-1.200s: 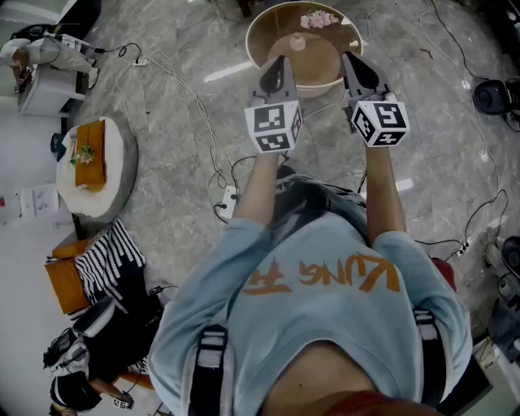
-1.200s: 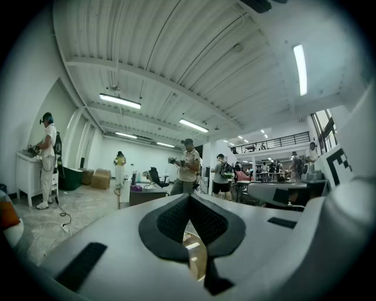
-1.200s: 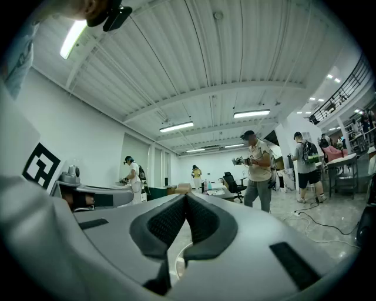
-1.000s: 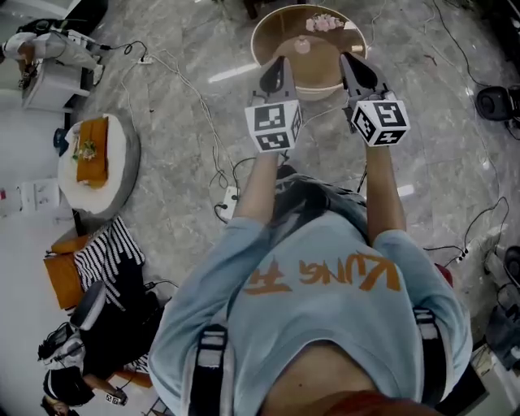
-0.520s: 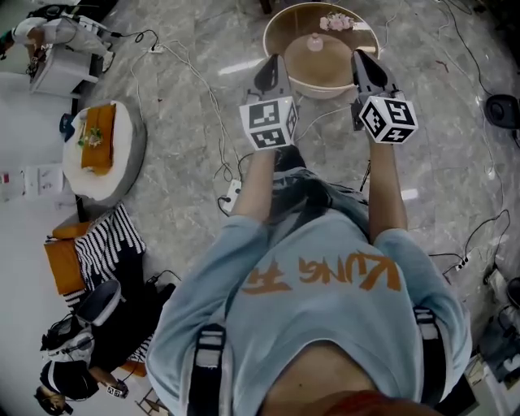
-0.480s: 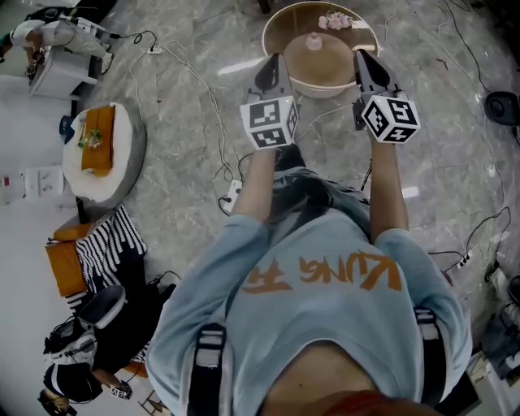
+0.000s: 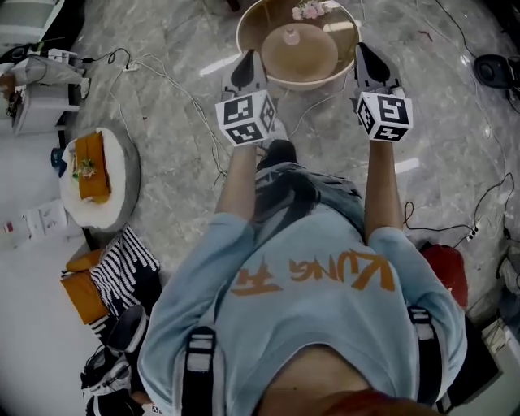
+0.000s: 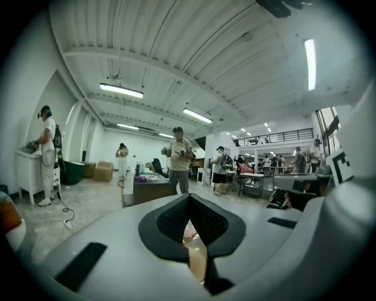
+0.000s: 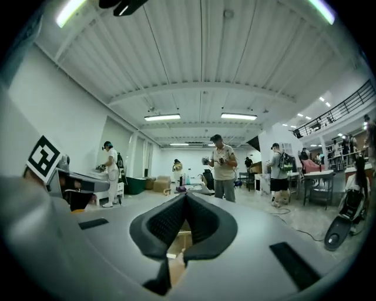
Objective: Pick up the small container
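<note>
The small container is a pale pink lidded pot standing on a round wooden table at the top of the head view. Pink flowers lie behind it. My left gripper is held at the table's near left rim, my right gripper at its near right rim, both pointing forward and level. Neither touches the container, which lies between and ahead of them. In both gripper views the black pads meet with nothing between them. The container does not show in those views.
Cables trail over the marble floor left of the table. A white round stand with an orange thing is at the left, a striped bag below it. A black device lies far right. People stand in the hall.
The round table has come nearer and shifted left in the head view. My grippers have spread further apart and now flank its near rim. Both stay shut.
</note>
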A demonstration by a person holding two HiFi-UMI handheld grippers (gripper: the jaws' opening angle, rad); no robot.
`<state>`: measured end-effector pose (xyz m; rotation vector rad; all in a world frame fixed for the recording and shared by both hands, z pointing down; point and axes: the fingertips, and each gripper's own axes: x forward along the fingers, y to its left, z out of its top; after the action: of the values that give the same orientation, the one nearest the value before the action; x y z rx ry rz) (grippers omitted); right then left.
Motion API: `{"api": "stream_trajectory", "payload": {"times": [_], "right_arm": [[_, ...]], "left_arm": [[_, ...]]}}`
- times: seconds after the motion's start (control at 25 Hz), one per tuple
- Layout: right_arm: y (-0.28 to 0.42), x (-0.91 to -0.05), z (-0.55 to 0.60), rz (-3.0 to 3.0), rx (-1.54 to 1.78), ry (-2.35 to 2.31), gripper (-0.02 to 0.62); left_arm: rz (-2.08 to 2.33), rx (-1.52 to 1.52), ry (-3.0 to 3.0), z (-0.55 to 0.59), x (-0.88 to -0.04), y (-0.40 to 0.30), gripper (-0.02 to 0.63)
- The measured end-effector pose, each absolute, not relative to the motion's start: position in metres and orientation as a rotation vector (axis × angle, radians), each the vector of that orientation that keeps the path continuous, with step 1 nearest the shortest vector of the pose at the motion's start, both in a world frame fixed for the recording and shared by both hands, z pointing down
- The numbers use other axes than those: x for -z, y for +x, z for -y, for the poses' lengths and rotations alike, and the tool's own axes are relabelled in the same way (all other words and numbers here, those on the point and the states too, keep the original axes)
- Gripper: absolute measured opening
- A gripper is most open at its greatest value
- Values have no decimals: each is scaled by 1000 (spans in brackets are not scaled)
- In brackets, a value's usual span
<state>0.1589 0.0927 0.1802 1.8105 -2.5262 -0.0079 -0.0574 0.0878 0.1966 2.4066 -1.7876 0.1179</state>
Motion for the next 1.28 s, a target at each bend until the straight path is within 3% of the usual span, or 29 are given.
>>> {"api": "stream_trajectory", "payload": {"times": [0.44,0.84,1.28], "right_arm": [[59,-247,34,2552,-174,1647,12],[6,-241,133,2512,-189,1618,12],[93,-255,171,2478,-415,1735,12]], "left_arm": [[1829,-338,2322,23,-269,-132,23],[1775,-345,2255,124,-283,-180,23],[1754,-256,2158,171,-296,-156,23]]}}
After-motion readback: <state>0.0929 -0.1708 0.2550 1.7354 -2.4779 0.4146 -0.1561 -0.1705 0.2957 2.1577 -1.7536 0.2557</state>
